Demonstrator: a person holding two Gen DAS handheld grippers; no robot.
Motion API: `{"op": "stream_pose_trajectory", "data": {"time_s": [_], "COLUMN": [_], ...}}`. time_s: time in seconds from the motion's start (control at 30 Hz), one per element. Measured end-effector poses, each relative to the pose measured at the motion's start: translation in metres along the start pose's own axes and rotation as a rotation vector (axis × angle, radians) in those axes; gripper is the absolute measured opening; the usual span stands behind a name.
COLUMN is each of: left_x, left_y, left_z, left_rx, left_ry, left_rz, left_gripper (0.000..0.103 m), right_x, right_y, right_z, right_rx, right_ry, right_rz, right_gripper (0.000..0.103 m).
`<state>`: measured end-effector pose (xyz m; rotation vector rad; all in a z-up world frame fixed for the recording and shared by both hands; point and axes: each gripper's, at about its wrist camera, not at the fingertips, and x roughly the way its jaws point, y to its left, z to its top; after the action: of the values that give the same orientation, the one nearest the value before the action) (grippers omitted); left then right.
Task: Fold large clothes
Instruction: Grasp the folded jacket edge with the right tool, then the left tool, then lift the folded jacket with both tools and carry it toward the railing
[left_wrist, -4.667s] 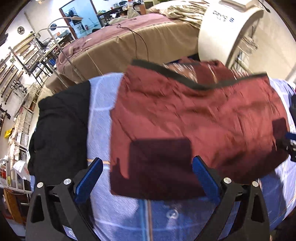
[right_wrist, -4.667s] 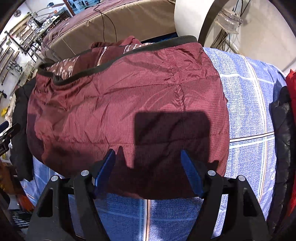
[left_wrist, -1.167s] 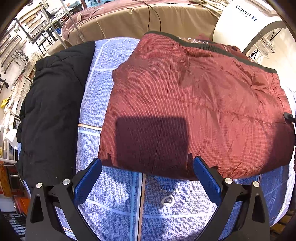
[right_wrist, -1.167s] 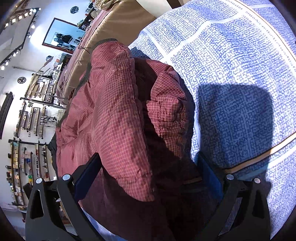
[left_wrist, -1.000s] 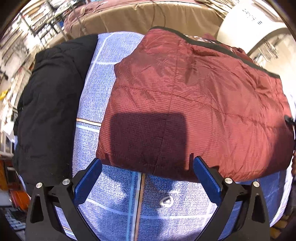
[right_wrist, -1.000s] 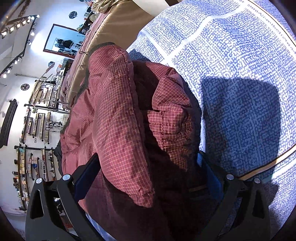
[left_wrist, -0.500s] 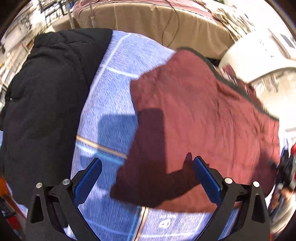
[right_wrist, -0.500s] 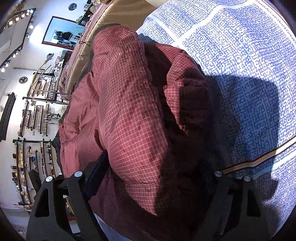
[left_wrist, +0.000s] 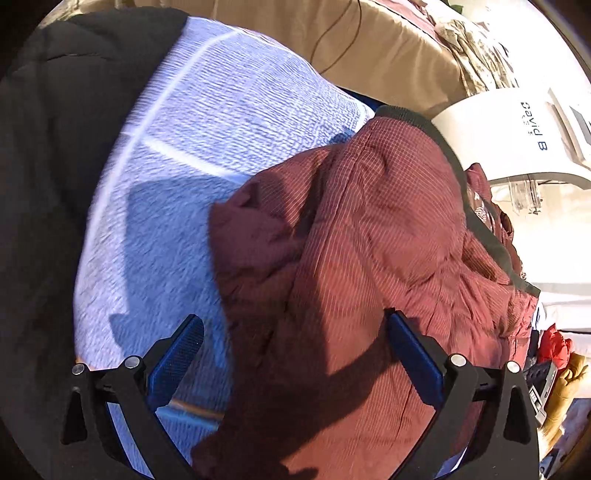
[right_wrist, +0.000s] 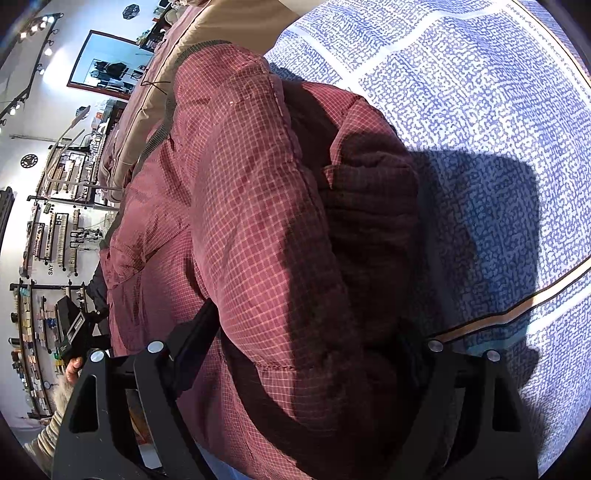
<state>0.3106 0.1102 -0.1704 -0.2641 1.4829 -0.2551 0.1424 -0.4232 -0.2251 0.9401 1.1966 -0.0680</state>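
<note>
Roughly, scene: maroon jacket (left_wrist: 369, 240) lying on a blue patterned cover (left_wrist: 221, 129), shot close from both wrist views.
Jacket, left wrist view: fills centre and right of frame; dark trim band runs along its upper right edge; a puffy corner juts toward frame centre-left.
Jacket, right wrist view: a thick rolled fold runs from top centre down to bottom centre, lower right part in heavy shadow.
Cover: bare at upper left of the left wrist view, bare over the whole right side of the right wrist view; pale grid lines, and a tan stripe at right.
Left gripper (left_wrist: 295, 354): jaws wide open, blue pads well apart, nothing between them gripped; jacket's near edge sits under the right pad, cover under the left pad.
Right gripper (right_wrist: 308, 325): jaws have just been closing; bulky jacket fold is between them and they clamp it, fabric bulging over both fingers.
Black jacket (left_wrist: 55, 147): left edge of the left wrist view, beside the cover.
White machine (left_wrist: 498, 140): upper right, lettered "David B", behind the maroon jacket.
Tan mattress (left_wrist: 369, 48): top of frame.
</note>
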Motion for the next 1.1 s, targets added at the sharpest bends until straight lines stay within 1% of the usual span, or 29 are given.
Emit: {"op": "stream_pose_trajectory", "data": {"time_s": [0.13,0.2,0.33,0.53,0.7,0.77,0.8,0.83,0.87,0.9,0.93,0.97,1.03,1.1], "left_x": [0.013,0.016,0.018,0.018,0.012,0.008,0.006,0.002,-0.003,-0.006,-0.009,-0.015,-0.023,-0.038], "left_y": [0.003,0.001,-0.009,-0.017,-0.027,-0.032,-0.037,-0.042,-0.044,-0.049,-0.052,-0.057,-0.061,-0.066], "left_z": [0.011,0.014,0.016,0.013,0.01,0.008,0.01,0.008,0.001,-0.002,-0.003,-0.007,-0.012,-0.018], "left_rx": [-0.035,-0.046,-0.034,-0.094,-0.106,-0.096,-0.087,-0.072,-0.06,-0.045,-0.035,-0.018,-0.006,0.004], "left_ry": [0.013,0.009,-0.006,-0.014,-0.017,-0.02,-0.022,-0.026,-0.034,-0.042,-0.048,-0.059,-0.074,-0.099], "left_rz": [-0.051,-0.045,-0.005,-0.012,0.009,0.019,0.026,0.036,0.045,0.056,0.063,0.072,0.068,0.044], "left_gripper": [0.098,0.098,0.098,0.098,0.087,0.076,0.07,0.067,0.062,0.056,0.052,0.046,0.039,0.033], "right_x": [0.004,0.004,0.008,0.012,0.012,0.012,0.011,0.011,0.009,0.007,0.005,0.003,-0.002,-0.009], "right_y": [0.002,0.0,-0.003,-0.001,0.001,0.006,0.01,0.014,0.016,0.021,0.025,0.031,0.04,0.049], "right_z": [0.003,0.003,0.004,0.003,0.001,0.0,0.0,-0.002,-0.003,-0.005,-0.007,-0.009,-0.011,-0.015], "right_rx": [0.004,0.004,0.008,0.007,0.008,0.005,0.001,-0.003,-0.008,-0.015,-0.025,-0.042,-0.071,-0.106], "right_ry": [0.0,0.002,0.003,-0.008,-0.02,-0.029,-0.036,-0.042,-0.049,-0.058,-0.065,-0.071,-0.078,-0.086], "right_rz": [-0.006,-0.008,-0.003,-0.011,-0.033,-0.053,-0.065,-0.076,-0.084,-0.092,-0.098,-0.109,-0.119,-0.129], "right_gripper": [0.082,0.082,0.083,0.084,0.083,0.082,0.079,0.074,0.072,0.064,0.057,0.053,0.039,0.033]}}
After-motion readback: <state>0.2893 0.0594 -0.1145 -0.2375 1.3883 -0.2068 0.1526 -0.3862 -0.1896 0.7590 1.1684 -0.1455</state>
